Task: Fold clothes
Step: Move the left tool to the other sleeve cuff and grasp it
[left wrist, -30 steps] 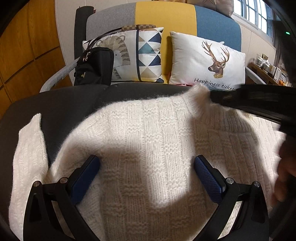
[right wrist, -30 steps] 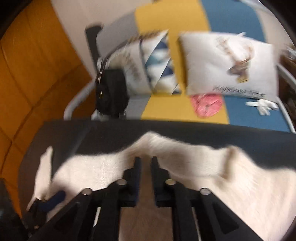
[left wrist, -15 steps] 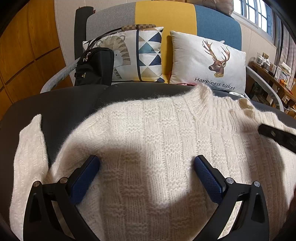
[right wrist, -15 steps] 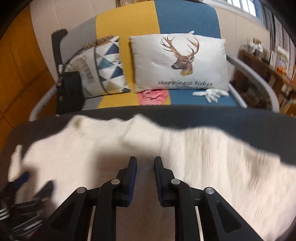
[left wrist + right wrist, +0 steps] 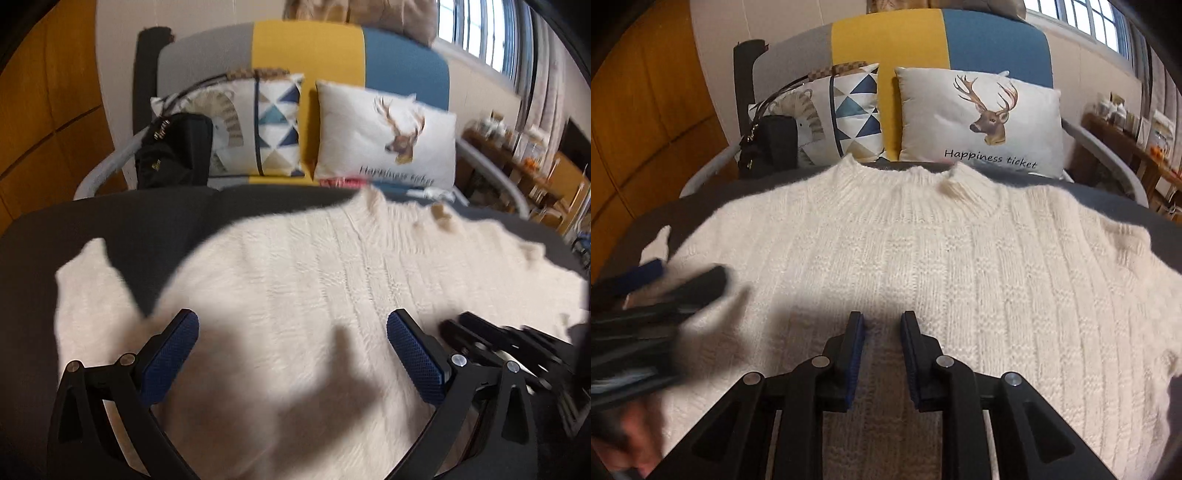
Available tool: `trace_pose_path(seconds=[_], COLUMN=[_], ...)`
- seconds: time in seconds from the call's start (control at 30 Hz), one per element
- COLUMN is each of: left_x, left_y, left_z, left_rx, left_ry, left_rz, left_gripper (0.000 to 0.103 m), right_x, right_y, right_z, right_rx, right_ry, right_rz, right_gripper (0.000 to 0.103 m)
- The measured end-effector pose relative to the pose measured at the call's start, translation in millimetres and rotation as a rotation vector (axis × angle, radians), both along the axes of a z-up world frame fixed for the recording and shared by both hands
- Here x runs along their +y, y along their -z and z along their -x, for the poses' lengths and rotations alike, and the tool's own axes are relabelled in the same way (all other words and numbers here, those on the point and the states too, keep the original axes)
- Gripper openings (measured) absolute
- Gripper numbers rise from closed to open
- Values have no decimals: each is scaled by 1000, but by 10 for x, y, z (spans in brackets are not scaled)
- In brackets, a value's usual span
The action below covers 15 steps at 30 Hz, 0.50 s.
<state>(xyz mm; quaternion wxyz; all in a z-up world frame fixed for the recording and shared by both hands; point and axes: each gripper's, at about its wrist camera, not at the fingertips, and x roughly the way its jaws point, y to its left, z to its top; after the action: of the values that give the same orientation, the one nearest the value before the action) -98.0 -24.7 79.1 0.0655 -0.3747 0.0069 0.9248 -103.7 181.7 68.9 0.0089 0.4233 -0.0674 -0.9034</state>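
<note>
Sweater [image 5: 923, 266], cream ribbed knit, lies flat on the dark grey tabletop [image 5: 110, 229]. Its collar [image 5: 916, 181] points at the far edge, toward the sofa [image 5: 990, 40]; its hem lies toward me, so the long axis runs from near edge to far edge. One sleeve [image 5: 88, 295] angles off toward the left edge; the other shoulder spreads toward the right edge.

My left gripper [image 5: 291, 354] hangs over the lower left part of the body with its jaws spread wide, nothing between the blue pads [image 5: 168, 354] but the knit below; the blurred view does not let me tell whether they touch it. My right gripper [image 5: 882, 350] sits over the middle of the body, its jaws narrow and just opening. A strip of knit shows in the gap, but the pads do not press on it, so I hold nothing. Each gripper appears at the edge of the other's view, close beside it.

A bare strip of tabletop shows beyond the collar and a wider patch at the far left corner. Past the far edge stand a deer cushion [image 5: 982, 122], a triangle-patterned cushion [image 5: 849, 118] and a black bag [image 5: 772, 146].
</note>
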Motion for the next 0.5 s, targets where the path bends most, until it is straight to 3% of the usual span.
trace_pose_path(seconds=[0.1,0.33,0.5], left_x=[-431,-1738,-2264], left_y=[-121,-167,106], left_z=[-88,18,184], left_rx=[32,34,-128], left_ry=[-61,-381,-471], left_rz=[-14,-55,-107], left_gripper=[103,103,103], right_x=[38,38,16], right_y=[9,-18,-23], right_z=[0,-18,-20], right_rx=[5,8,11], right_ry=[1,1,3], right_rz=[20,15,3], right_gripper=[21,21,21])
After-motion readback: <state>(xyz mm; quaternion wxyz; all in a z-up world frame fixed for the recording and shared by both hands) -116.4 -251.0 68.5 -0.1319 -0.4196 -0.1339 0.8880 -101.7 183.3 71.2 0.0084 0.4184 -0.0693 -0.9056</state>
